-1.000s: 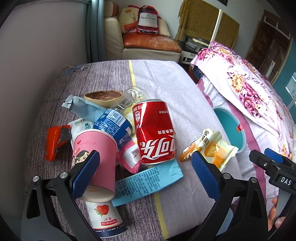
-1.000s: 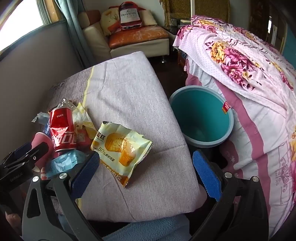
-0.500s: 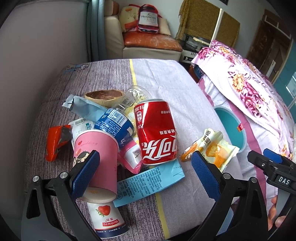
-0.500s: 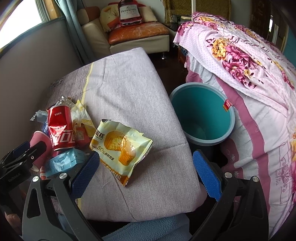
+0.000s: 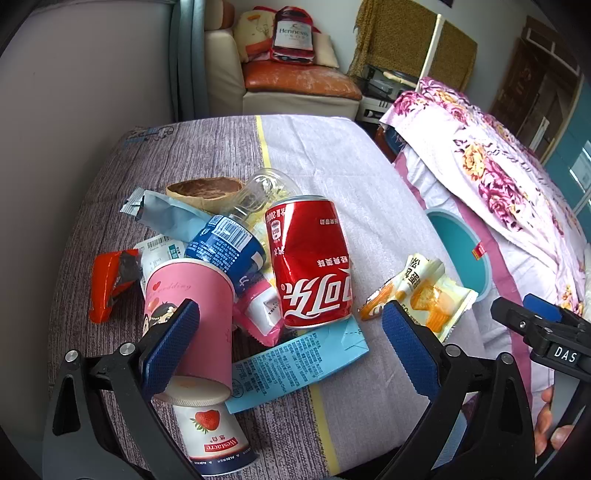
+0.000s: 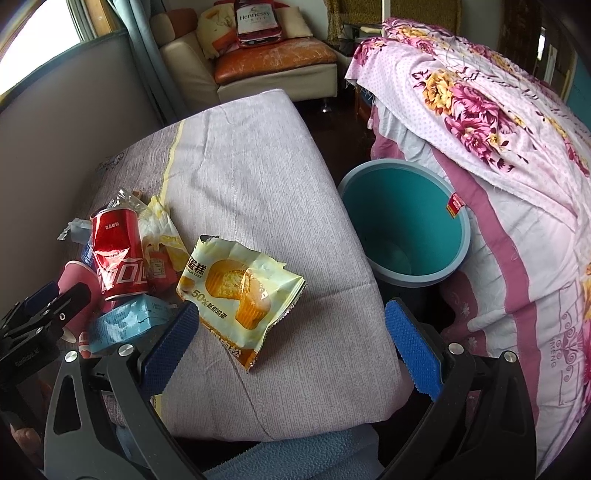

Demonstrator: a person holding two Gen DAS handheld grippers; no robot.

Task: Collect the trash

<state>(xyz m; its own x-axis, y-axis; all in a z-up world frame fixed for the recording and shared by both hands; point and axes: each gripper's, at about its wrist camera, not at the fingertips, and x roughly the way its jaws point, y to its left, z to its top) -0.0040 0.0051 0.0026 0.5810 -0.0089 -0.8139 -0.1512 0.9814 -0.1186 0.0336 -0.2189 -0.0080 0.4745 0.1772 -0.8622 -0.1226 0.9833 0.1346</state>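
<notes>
Trash is lying heaped at the near left of the cloth-covered table (image 6: 258,177), the red can (image 5: 310,262) sitting among wrappers and the pink cup (image 5: 195,306), with the cake wrapper (image 6: 240,288) lying apart nearer the teal bin (image 6: 406,221), which is standing just beside the table edge, likely for short drops. Both the left gripper (image 5: 291,347) and the right gripper (image 6: 291,347) are hovering spread wide and holding nothing, seemingly lining up a first pick.

Stood against the far wall: a cream sofa (image 6: 184,59) with an orange seat cushion (image 6: 273,55), a Hennessy bag (image 6: 256,22) propped upon it. Lay at right: a pink floral bedspread (image 6: 480,110), draped down. Hung at left: a grey-blue curtain (image 5: 186,55).
</notes>
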